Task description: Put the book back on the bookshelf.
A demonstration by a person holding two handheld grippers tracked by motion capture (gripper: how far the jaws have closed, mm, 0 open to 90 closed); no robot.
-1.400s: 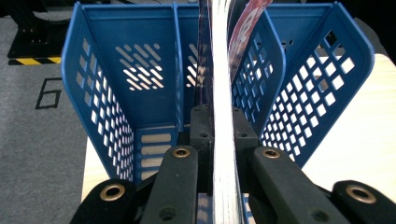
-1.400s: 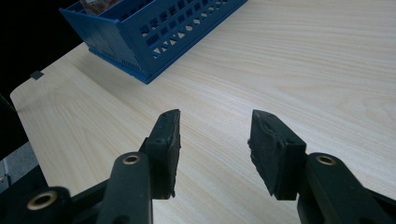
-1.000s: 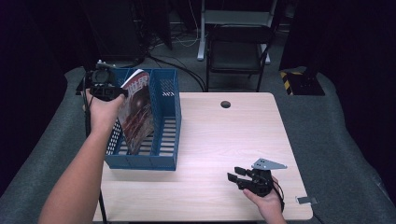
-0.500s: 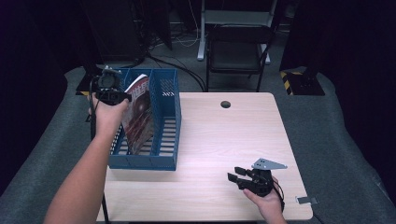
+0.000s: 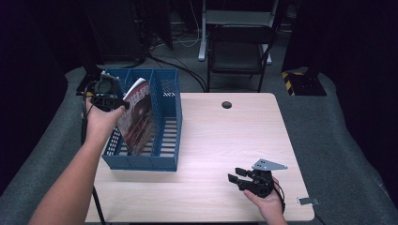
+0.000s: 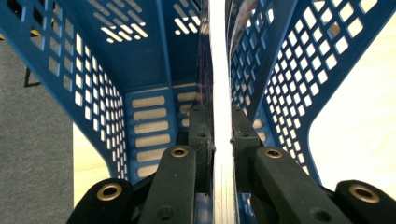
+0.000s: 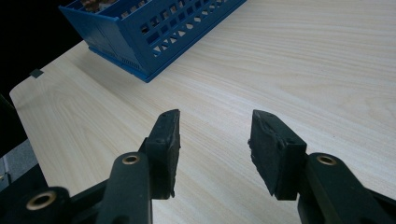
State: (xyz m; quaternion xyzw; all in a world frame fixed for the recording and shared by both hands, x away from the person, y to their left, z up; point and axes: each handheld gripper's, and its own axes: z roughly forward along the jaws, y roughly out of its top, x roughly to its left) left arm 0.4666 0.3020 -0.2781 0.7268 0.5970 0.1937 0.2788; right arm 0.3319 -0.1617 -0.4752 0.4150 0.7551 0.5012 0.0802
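High view: the L gripper [image 5: 109, 96] sits at approx. 10 o'clock of the table [image 5: 220, 140], above the blue file rack [image 5: 166, 117], w/ its jaws clamped tight on the top edge of a magazine [image 5: 138, 119]. The mag stands on edge inside the rack, in the middle compartment as far as can be told, leaning a bit so its top tips toward 11 o'clock, cover w/ a reddish-brown picture facing toward 3 o'clock. In the left gripper view the magazine [image 6: 220, 93] runs straight up the middle as a thin pale edge, both black pads pressed against it from either side (no gap visible betw. pad and paper), w/ the rack's perforated blue walls [image 6: 102, 93] rising at 9 and 3 o'clock and the slotted floor below. The person's L forearm reaches up from 7 o'clock of the high view to the rack. The R gripper [image 5: 239, 177] rests low at approx. 5 o'clock of the table, well apart from the rack, held in the R hand [image 5: 265, 201], grey three-cornered plate on top. In the right gripper view its jaws stand partway apart w/ nothing betw. them, bare pale wood below, the rack's corner [image 7: 140, 32] up at 11 o'clock.
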